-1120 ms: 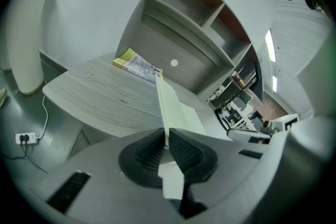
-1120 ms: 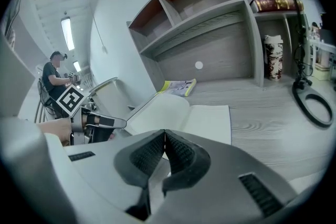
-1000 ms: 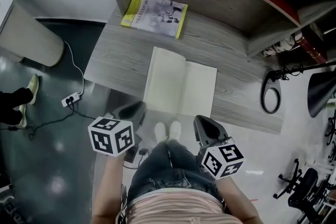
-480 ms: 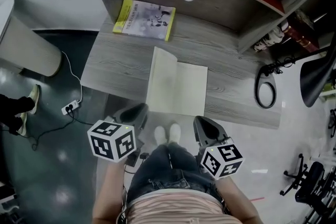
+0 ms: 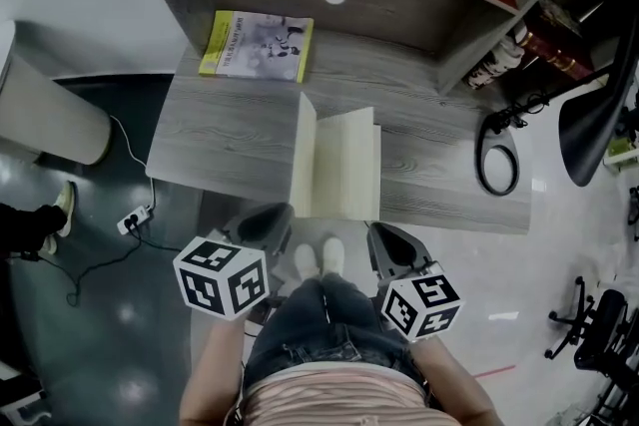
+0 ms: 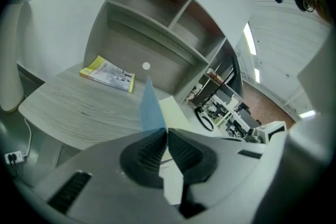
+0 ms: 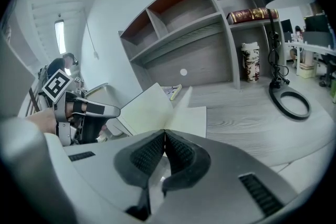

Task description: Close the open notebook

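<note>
— Where's the notebook, and why is half of it in the air?

— The notebook (image 5: pixel 344 165) lies at the near edge of the desk (image 5: pixel 220 135), right in front of me. Its left leaf (image 5: pixel 305 160) stands almost upright while the right page (image 5: pixel 349 160) lies flat. My left gripper (image 6: pixel 164 134) has its jaws pressed together on the near corner of that leaf; a thin bluish sheet rises straight out of the slit between them. I hold it at the corner so the leaf can hinge about the spine.

— And your other one?

— My right gripper (image 7: pixel 164 136) hangs off the near edge, just beside the notebook's near right corner. Its jaws are pressed together with nothing between them. I judge it's there in case the flat half slides.

— How far along are you?

— About halfway, I'd say: the leaf is vertical, not yet over. It needs carrying rightward and down onto the right page.

— Anything in the way?

— No. The yellow book (image 5: pixel 255 45) sits at the far left, under the shelf unit (image 5: pixel 399 5), well apart from the notebook.
</note>
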The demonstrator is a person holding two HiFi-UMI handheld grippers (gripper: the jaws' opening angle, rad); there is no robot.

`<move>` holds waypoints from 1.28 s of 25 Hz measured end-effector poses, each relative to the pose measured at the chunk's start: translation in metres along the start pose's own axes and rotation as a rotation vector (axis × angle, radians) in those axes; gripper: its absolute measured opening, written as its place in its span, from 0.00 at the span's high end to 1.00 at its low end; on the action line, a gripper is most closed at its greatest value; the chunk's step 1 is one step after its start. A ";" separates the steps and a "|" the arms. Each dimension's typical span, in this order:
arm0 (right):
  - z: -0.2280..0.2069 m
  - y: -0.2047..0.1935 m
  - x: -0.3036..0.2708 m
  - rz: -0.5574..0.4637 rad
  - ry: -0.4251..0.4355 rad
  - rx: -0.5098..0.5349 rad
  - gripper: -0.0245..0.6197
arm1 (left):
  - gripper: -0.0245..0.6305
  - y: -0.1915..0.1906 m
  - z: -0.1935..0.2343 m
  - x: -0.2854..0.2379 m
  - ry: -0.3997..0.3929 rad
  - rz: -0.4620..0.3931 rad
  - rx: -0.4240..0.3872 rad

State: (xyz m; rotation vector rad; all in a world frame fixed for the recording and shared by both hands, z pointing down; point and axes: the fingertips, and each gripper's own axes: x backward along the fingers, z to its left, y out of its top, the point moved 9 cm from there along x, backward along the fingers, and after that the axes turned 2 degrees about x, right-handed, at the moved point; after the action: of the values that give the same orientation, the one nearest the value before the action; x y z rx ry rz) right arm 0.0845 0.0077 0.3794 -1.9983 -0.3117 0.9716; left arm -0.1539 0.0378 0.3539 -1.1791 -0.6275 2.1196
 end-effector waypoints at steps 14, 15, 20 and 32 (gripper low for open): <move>-0.009 -0.009 0.014 -0.009 -0.055 -0.033 0.95 | 0.93 0.002 -0.032 -0.027 -0.098 0.058 -0.082; -0.009 -0.009 0.015 -0.008 -0.059 -0.035 0.95 | 0.93 0.002 -0.034 -0.029 -0.103 0.063 -0.088; -0.012 -0.012 0.019 -0.005 -0.082 -0.045 0.95 | 0.93 0.001 -0.042 -0.039 -0.128 0.093 -0.114; -0.023 -0.013 0.023 -0.014 -0.134 -0.076 0.95 | 0.93 -0.005 -0.061 -0.072 -0.191 0.186 -0.177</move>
State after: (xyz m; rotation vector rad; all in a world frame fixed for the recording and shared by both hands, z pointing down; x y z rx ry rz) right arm 0.1187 0.0144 0.3850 -2.0005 -0.4413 1.1024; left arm -0.0704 -0.0042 0.3681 -1.1758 -0.8346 2.3945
